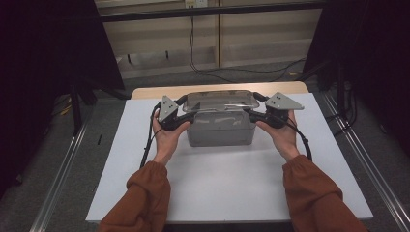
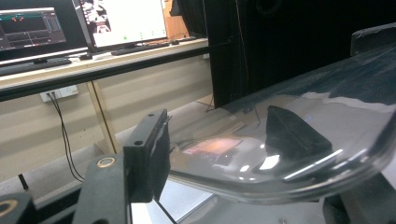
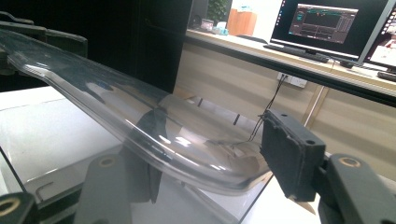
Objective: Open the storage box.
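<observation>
The room is dim, with a pale wall and dark curtains at the top of the high view, and my white table (image 1: 145, 159) fills the middle. On it, at centre, stands a grey box (image 1: 221, 130) with a clear lid (image 1: 220, 101) on top. At the left of the box my left gripper (image 1: 186, 116) reaches to the lid's left end; in its own view the lid (image 2: 299, 140) lies between the jaws, one pad beside the rim, but I cannot tell if they press it. At the right, my right gripper (image 1: 252, 113) meets the other end; the lid (image 3: 154, 126) sits between the jaws, with a gap at the right pad.
</observation>
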Tool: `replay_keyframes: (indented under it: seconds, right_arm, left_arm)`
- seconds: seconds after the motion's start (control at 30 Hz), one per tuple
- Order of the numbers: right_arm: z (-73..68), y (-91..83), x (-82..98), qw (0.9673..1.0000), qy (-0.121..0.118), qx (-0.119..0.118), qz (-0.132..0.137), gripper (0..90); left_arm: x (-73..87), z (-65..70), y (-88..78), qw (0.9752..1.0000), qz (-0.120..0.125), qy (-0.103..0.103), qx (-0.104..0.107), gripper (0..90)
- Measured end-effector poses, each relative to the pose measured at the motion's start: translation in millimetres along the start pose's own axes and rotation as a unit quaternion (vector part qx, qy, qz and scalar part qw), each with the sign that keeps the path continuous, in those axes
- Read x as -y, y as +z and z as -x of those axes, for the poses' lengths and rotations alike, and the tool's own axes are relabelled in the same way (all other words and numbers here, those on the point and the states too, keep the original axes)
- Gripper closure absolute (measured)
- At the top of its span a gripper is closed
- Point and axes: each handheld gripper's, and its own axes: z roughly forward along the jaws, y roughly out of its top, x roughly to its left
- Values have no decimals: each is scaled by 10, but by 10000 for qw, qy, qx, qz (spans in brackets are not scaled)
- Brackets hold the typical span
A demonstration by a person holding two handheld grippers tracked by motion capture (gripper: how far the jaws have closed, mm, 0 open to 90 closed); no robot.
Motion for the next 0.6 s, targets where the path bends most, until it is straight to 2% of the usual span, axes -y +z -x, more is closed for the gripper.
replay_keyframes:
  seconds: [0.37,0.6]
  right_arm:
    - [26,32,-16,10000,78,-37,22,410]
    - [46,71,-64,10000,23,-61,10,417]
  left_arm:
    - [-12,-22,30,9999,58,-130,-28,419]
    - [-32,-56,42,9999,51,-116,-31,439]
